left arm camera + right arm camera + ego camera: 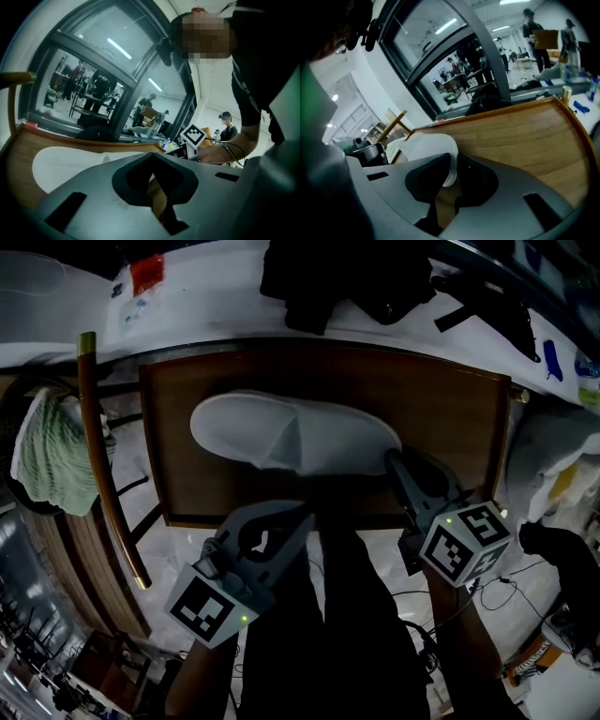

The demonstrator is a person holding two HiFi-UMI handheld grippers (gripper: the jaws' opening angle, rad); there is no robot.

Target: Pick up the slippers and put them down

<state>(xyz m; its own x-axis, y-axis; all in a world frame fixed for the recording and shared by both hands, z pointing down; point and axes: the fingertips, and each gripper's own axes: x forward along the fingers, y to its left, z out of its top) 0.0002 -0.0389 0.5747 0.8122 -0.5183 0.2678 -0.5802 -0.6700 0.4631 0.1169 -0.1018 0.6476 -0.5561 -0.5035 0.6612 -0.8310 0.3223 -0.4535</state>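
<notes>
Near the table (455,418) edge, right tongs (395,461) pinch the slipper (281,432) rim.

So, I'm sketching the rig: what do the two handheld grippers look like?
Both the left gripper and right gripper have grey, tapering, dark-lined jaws. Each carries a white cube printed with black square markers and a small green light.

Grey hand-held gripper (302,517), black-white marker cube (214,607)

Wooden table (441,399), one item on top.
White slipper (281,432) lies flat across the table's middle.
</notes>
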